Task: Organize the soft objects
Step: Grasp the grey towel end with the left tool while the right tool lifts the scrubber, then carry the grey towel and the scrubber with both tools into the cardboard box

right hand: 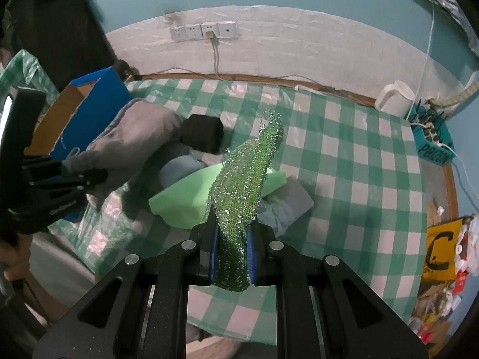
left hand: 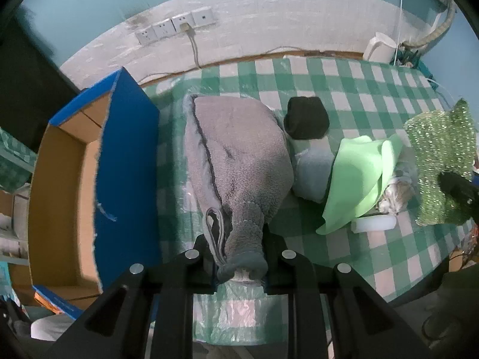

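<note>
The left hand-held gripper [left hand: 239,264], pitched steeply down, was clamped on one corner of the grey towel [left hand: 236,152], whose long axis ran toward the upper frame; the cardboard box [left hand: 60,197] lay immediately left. The right hand-held gripper [right hand: 232,257] was closed on the green sequinned cloth [right hand: 248,179] above the tabletop [right hand: 344,179].

fuzzy grey fleece cloth [left hand: 239,155], glittery rough green mesh scrubber [right hand: 248,173], glossy plastic checked cover on the surface [right hand: 344,155], matt cardboard box [left hand: 60,179].
</note>
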A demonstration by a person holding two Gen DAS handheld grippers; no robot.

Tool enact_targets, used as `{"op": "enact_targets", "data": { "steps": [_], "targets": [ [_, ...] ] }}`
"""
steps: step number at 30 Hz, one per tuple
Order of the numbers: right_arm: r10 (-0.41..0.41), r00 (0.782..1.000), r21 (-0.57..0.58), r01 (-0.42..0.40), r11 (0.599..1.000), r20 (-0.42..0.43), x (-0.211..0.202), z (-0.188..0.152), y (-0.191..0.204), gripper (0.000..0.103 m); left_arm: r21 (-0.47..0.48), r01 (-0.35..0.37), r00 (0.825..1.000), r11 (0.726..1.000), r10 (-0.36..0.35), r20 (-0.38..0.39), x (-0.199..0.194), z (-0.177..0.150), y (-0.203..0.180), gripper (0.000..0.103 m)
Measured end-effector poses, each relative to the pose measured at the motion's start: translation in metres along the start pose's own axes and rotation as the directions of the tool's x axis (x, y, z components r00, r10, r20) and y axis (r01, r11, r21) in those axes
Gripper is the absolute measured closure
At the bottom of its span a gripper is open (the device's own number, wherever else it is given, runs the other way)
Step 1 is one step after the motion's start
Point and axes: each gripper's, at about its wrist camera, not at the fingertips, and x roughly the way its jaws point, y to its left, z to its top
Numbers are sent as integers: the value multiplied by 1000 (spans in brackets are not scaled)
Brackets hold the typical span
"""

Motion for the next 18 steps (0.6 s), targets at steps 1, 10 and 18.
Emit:
{"op": "enact_targets", "data": {
  "steps": [1, 10, 18],
  "targets": [
    [-1, 1000, -3, 1, 1000, 4, -1, 1, 1, 89, 2, -6, 1000, 1000, 6, 11, -4, -1, 0, 83],
    [4, 999, -21, -3, 1000, 33, -13, 10, 13, 89, 5, -35, 996, 999, 34, 87, -30, -3, 12, 83],
    [-5, 998, -28, 7, 1000, 58, -20, 18, 22, 89, -12, -64, 990, 998, 65, 127, -45, -6, 23, 83]
  ]
}}
